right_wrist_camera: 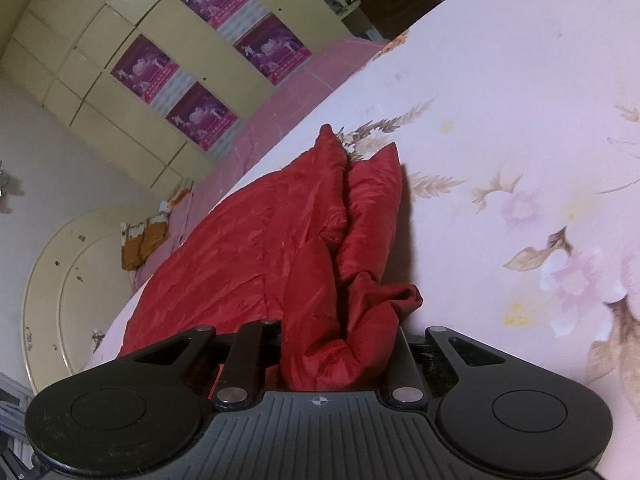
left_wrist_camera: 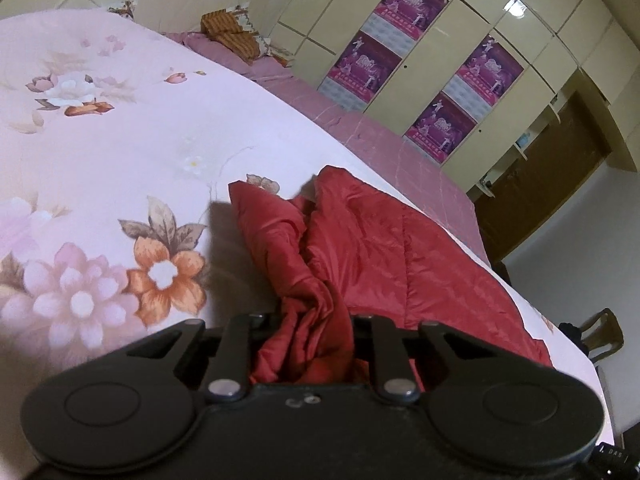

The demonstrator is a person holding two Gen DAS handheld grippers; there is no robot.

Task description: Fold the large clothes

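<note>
A red quilted jacket [left_wrist_camera: 384, 240] lies on the floral bedspread [left_wrist_camera: 100, 140]. It also shows in the right wrist view [right_wrist_camera: 256, 248]. My left gripper [left_wrist_camera: 310, 344] is shut on a bunched fold of the red jacket, which fills the gap between its jaws. My right gripper [right_wrist_camera: 340, 352] is shut on another bunched edge of the same jacket. The fingertips of both grippers are hidden by the cloth.
The pale pink bedspread with flower prints [right_wrist_camera: 520, 140] covers the bed. A cream wardrobe with purple posters [left_wrist_camera: 424, 64] stands past the bed. Pillows [left_wrist_camera: 232, 32] lie at the headboard [right_wrist_camera: 68, 280]. A chair [left_wrist_camera: 600, 336] stands at the right.
</note>
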